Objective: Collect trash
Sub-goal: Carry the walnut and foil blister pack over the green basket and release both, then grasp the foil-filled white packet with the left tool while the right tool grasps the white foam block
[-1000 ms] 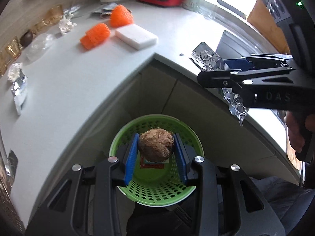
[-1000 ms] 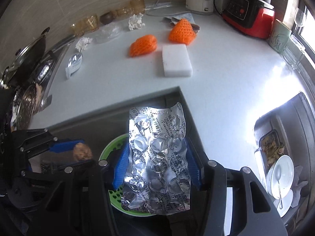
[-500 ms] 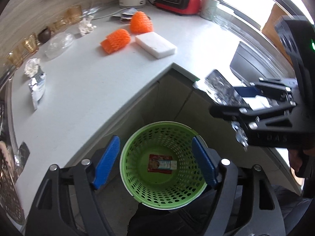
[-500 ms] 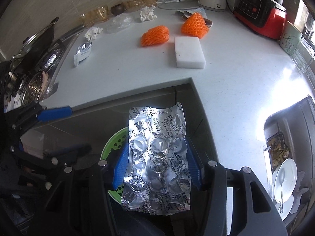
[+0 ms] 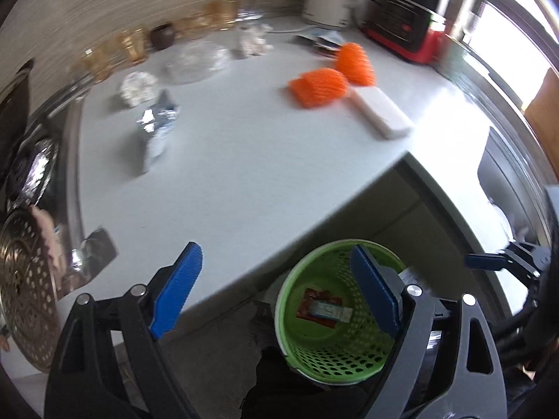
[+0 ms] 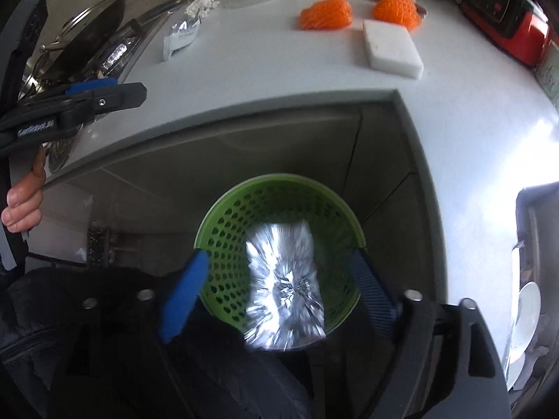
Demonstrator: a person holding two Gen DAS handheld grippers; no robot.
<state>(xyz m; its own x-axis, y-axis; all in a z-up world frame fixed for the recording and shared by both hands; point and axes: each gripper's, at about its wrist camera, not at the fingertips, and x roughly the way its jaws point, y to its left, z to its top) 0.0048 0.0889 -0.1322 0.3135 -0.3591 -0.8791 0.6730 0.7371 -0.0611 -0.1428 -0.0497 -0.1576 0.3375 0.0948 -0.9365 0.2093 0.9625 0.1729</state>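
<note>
Motion blur smears the foil blister sheet (image 6: 284,286) over the green basket (image 6: 227,244).

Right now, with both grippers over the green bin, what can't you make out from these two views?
- Right wrist view: the foil blister sheet is motion-blurred between the opening right gripper pads; whether it has landed is unclear.
- It hides the floor of the green bin there.
- Left wrist view: the printing on the packet in the bin is too small.
- The left gripper's blue pad covers part of the bin's rim.

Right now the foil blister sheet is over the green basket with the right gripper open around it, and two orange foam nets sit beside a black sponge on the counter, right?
Not quite: the sponge is white, as the right wrist view shows. The rest holds.
</note>
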